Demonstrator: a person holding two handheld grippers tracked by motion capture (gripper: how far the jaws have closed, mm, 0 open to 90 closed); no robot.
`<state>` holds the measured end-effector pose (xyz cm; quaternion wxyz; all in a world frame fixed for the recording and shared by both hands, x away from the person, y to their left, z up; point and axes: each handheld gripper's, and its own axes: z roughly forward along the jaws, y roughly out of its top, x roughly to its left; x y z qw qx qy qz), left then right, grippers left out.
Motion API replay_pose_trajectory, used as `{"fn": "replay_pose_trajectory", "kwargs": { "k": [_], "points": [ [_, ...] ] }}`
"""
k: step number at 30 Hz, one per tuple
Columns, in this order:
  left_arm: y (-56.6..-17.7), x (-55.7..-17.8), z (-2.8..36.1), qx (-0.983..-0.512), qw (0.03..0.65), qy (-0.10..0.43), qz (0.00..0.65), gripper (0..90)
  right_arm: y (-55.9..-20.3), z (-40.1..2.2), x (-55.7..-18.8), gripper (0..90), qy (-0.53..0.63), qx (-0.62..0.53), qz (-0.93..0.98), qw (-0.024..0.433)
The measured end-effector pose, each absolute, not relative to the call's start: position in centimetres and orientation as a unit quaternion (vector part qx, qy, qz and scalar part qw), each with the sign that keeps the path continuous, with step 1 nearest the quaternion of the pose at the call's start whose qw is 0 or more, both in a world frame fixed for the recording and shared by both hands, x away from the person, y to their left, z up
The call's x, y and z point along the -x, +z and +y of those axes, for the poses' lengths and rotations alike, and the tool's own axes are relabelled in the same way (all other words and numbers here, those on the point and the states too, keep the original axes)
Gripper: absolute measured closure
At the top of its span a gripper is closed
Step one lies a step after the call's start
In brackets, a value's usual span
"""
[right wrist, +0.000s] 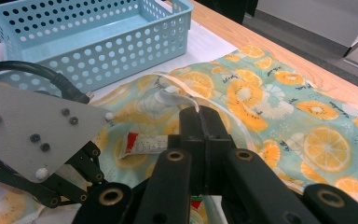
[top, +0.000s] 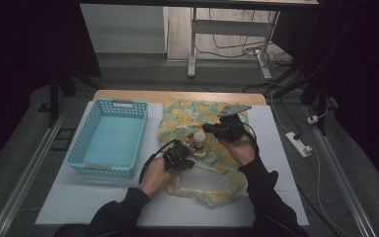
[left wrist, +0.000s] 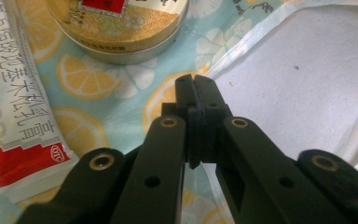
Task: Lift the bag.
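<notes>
A lemon-print cloth bag (top: 207, 116) lies spread on the table mat, its white-trimmed mouth toward the person. My left gripper (left wrist: 196, 86) (top: 186, 162) is shut on the bag's white hem (left wrist: 256, 39), which runs in between the pads. A gold round tin (left wrist: 121, 28) and a white and red sachet (left wrist: 18, 121) lie on the cloth just beyond it. My right gripper (right wrist: 199, 114) (top: 206, 128) is shut on a thin white strap (right wrist: 170, 88) of the bag. A small white-capped bottle (top: 198, 139) stands between the two grippers. A red and white tube (right wrist: 144, 142) lies on the cloth.
A light-blue perforated basket (top: 109, 138) (right wrist: 88, 42) stands empty left of the bag. The white mat (top: 276, 163) covers the wooden table (top: 177, 96). The left gripper's grey plate (right wrist: 32, 135) is near in the right gripper view.
</notes>
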<state>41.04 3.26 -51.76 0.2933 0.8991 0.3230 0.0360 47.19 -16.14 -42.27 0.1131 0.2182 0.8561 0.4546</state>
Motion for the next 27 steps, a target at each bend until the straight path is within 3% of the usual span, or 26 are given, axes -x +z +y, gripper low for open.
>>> {"fn": "replay_pose_trajectory", "kwargs": {
  "k": [7,27],
  "points": [
    [-50.0,-40.8,4.0,-0.895,0.317,0.049,0.309,89.6,-41.9,-16.0,-47.0,89.9,0.456,-0.216,0.857,0.108],
    [-44.4,-41.9,6.3,-0.875,0.365,0.005,0.317,89.7,-39.3,-15.8,-47.5,90.0,0.447,-0.209,0.866,0.085]
  ]
}}
